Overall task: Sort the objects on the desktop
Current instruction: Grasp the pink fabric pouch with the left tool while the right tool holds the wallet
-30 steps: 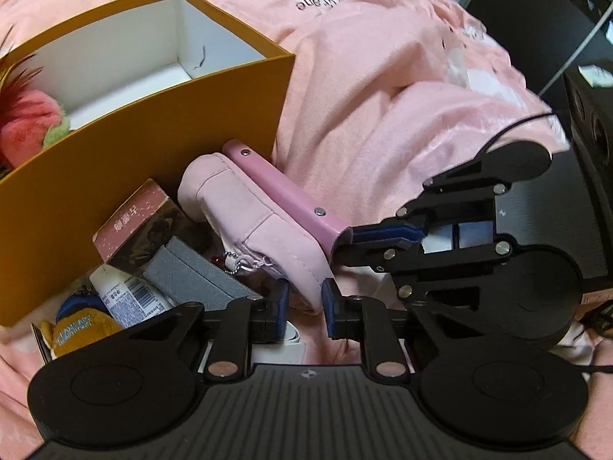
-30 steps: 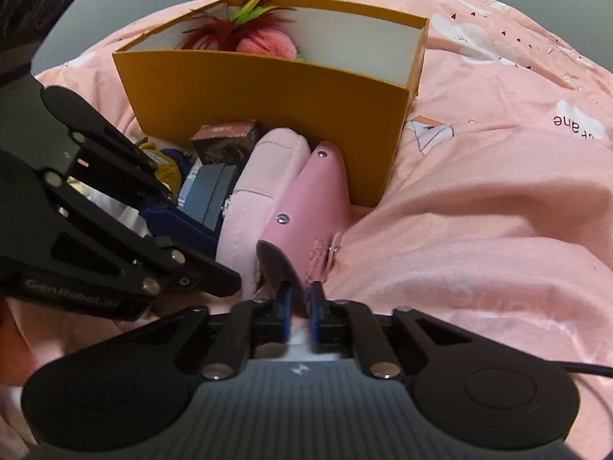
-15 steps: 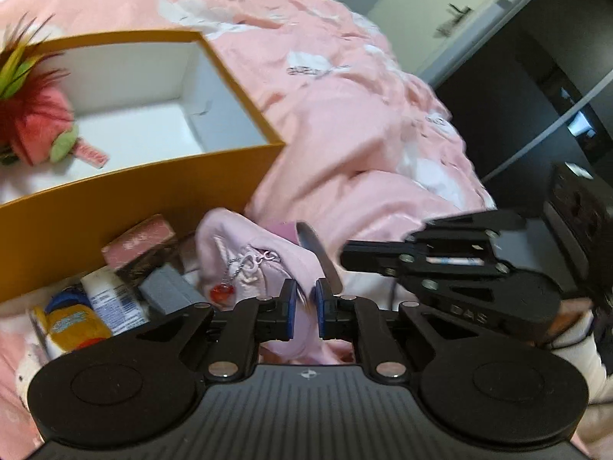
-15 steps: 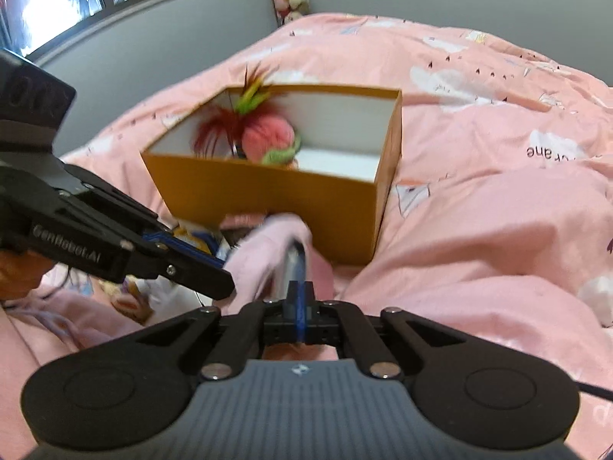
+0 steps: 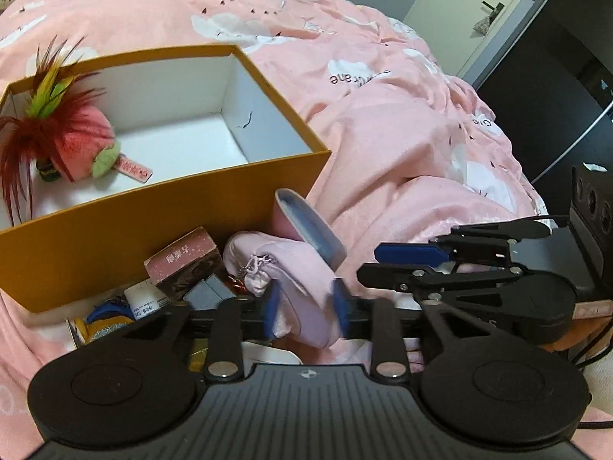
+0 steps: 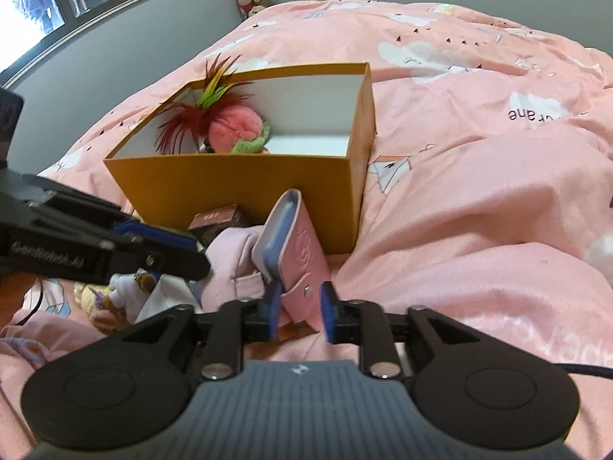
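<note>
Step in hand, my read: 2 pink items out of pile near orange box (image 5: 161, 211), not yet boxed.

Left gripper (image 5: 306, 308): jaws just opened, spread, soft pink pouch (image 5: 295, 268) between, pads look clear.

Right gripper (image 6: 297, 308): jaws just opened, pink case (image 6: 299, 245) between, grip looks slack.

Next: re-pinch, lift over wall.

Count: 1 box, 1 plush (image 5: 72, 142) inside, far left.

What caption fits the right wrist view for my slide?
Right gripper, jaws just opened, straddles a pink snap case leaning before an orange box that holds a plush toy.
</note>
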Demonstrator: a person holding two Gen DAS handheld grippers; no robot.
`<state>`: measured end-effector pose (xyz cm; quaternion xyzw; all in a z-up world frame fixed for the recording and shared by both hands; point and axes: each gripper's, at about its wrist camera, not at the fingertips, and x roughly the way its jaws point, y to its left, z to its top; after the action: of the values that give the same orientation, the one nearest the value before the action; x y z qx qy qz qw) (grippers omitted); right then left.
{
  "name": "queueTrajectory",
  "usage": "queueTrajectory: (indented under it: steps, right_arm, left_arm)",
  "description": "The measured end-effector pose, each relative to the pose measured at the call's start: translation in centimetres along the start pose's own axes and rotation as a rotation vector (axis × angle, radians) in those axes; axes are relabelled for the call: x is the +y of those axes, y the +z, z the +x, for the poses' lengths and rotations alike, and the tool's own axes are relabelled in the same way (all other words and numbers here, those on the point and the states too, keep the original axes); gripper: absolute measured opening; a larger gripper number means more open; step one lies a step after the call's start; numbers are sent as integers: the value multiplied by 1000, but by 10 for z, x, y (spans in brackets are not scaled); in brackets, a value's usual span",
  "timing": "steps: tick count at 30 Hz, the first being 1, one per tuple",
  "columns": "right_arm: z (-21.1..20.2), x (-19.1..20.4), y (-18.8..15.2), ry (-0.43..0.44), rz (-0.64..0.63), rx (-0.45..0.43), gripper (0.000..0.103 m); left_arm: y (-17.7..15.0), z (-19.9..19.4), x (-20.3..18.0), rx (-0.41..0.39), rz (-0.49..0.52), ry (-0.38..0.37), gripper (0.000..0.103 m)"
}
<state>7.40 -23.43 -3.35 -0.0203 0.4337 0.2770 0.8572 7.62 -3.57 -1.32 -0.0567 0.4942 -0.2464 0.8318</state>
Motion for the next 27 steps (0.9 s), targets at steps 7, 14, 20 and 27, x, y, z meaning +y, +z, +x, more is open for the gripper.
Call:
queueTrajectory:
  steps: [7,14,20,27]
  right_arm:
    - [-6,-3,1,-40,34,-82,39]
    - [-6,-3,2,-110,20,-148,52]
    - [0,-8,4,-133,30,-105,55]
    - [2,-6,4,-93,35,-87,55]
  left_arm:
    - [-1,-17,-15,-106,121,34,55]
    - [-1,-16,-27,-138,176,26,57]
    - [-6,9,-34,12,169,39,57]
    - [-14,23,-31,75,155,60,57]
